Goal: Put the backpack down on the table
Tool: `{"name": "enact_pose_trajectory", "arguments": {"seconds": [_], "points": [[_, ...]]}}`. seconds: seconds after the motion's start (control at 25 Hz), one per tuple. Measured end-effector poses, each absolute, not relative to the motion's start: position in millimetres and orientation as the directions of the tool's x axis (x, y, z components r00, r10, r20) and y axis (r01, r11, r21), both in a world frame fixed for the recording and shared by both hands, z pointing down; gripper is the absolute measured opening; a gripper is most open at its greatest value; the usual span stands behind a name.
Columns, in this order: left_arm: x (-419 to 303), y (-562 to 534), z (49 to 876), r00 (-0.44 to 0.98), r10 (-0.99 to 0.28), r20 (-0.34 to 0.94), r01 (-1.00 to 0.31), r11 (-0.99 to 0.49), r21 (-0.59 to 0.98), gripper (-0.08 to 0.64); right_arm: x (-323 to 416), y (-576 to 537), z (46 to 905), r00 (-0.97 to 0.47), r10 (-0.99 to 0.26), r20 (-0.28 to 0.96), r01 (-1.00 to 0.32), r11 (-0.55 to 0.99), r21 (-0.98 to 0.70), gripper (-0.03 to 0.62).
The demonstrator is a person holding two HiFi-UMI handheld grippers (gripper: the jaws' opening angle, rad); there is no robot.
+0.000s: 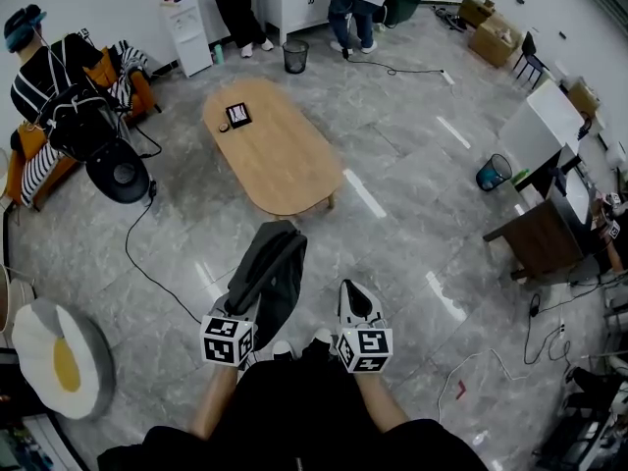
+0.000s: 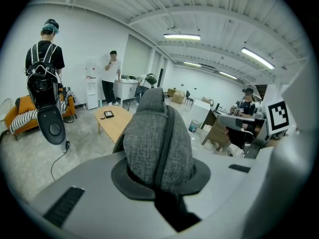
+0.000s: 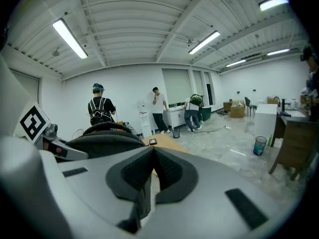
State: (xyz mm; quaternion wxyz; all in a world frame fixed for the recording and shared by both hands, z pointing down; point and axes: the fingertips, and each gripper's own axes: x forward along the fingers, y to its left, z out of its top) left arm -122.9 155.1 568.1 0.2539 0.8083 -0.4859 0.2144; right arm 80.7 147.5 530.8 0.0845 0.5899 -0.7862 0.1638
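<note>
Hanging from the left gripper (image 1: 241,312), whose jaws are clamped on its top, the grey backpack (image 1: 270,268) is above the floor (image 1: 412,214), short of the wooden bench (image 1: 285,160); its inside is hidden. The right gripper (image 1: 353,292) has its jaws together, holding nothing.

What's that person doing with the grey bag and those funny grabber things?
A person standing on the floor holds a grey backpack pinched in the left gripper. The right gripper is shut with nothing in it. The wooden table is a little way ahead, so the backpack is not on it yet. A small black thing lies near the table's far end.
</note>
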Motion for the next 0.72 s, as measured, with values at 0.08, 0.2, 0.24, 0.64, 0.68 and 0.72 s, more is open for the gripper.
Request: {"name": "enact_pose_trajectory", "arguments": {"seconds": [0.08, 0.2, 0.24, 0.64, 0.68, 0.72], "points": [[-116, 152, 569, 0.433, -0.677, 0.595, -0.896, -0.395, 0.202, 0.064, 89, 142, 533, -0.293, -0.899, 0.326, -0.953, 0.25, -0.168, 0.011], [-107, 148, 570, 0.427, -0.681, 0.595, -0.9, -0.383, 0.208, 0.064, 97, 134, 533, -0.305, -0.898, 0.318, -0.949, 0.258, -0.182, 0.011], [-105, 147, 569, 0.423, -0.683, 0.596, -0.902, -0.378, 0.207, 0.064, 99, 132, 533, -0.31, -0.897, 0.316, -0.947, 0.262, -0.187, 0.011], [-67, 143, 557, 0.402, -0.691, 0.6, -0.912, -0.364, 0.192, 0.064, 128, 125, 543, -0.359, -0.872, 0.333, -0.928, 0.296, -0.227, 0.011], [-63, 144, 557, 0.403, -0.692, 0.6, -0.912, -0.362, 0.195, 0.064, 130, 126, 545, -0.362, -0.869, 0.339, -0.927, 0.298, -0.227, 0.011], [-60, 144, 557, 0.403, -0.691, 0.6, -0.911, -0.362, 0.196, 0.064, 132, 126, 546, -0.365, -0.866, 0.342, -0.926, 0.3, -0.228, 0.011]]}}
